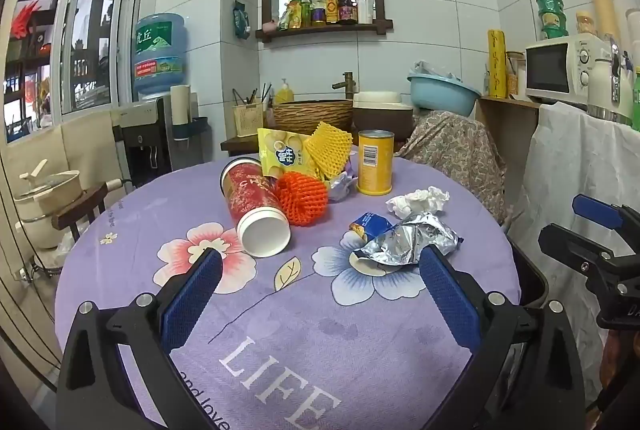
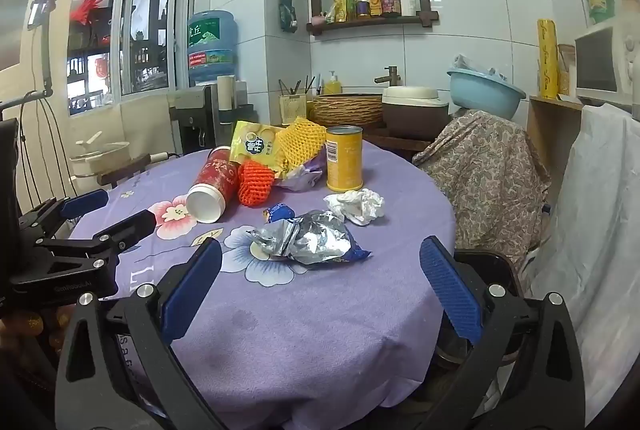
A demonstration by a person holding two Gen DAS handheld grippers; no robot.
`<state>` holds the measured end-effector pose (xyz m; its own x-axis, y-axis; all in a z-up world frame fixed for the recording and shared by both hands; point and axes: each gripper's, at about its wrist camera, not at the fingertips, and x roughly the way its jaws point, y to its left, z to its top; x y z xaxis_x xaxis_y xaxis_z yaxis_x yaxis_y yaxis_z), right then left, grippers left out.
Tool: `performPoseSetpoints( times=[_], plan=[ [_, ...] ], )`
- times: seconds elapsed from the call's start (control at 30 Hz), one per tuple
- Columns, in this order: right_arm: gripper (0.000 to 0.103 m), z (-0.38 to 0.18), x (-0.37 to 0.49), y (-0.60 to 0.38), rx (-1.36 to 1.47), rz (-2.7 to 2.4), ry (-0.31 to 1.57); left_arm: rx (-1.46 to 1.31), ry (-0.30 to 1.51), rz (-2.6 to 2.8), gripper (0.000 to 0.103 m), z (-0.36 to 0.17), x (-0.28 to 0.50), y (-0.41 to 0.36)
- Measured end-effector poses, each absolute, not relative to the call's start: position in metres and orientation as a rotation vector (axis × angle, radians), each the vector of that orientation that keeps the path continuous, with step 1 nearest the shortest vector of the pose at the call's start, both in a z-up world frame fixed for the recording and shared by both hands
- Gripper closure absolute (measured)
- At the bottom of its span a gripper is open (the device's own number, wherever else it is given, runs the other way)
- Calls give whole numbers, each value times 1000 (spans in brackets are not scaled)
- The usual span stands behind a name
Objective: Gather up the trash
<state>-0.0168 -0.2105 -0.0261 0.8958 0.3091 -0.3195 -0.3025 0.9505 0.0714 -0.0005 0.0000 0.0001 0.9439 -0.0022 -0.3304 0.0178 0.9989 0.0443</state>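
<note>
We hold both the left gripper (image 1: 320, 294) and the right gripper (image 2: 320, 290) wide apart, empty, above the desk (image 2: 320, 330). The toppled red cup (image 1: 254, 206) shows empty beside the upright yellow can (image 1: 375, 163); the foil wrapper (image 2: 308, 240) lies nearest.

Shelf bottles' (image 1: 328, 8) labels perhaps unreadable.

We are seeing a red paper cup (image 1: 256, 208) lying on its side, its white open mouth facing us. An orange foam net (image 1: 302, 198) is touching its right flank. Behind them a yellow snack bag (image 1: 280, 152) and a yellow foam net (image 1: 330, 148) are leaning together, with a yellow can (image 1: 375, 162) standing upright just beside. Nearer, a crumpled white tissue (image 1: 418, 201) and a torn silver wrapper (image 1: 404, 244) are lying flat.
</note>
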Motion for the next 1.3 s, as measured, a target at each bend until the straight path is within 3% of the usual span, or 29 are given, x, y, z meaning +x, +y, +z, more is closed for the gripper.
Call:
performPoseSetpoints(
  times=[1.3],
  plan=[
    [5, -31, -14, -209, 17, 320, 358, 48, 342, -50, 5, 0, 0, -2]
  ],
)
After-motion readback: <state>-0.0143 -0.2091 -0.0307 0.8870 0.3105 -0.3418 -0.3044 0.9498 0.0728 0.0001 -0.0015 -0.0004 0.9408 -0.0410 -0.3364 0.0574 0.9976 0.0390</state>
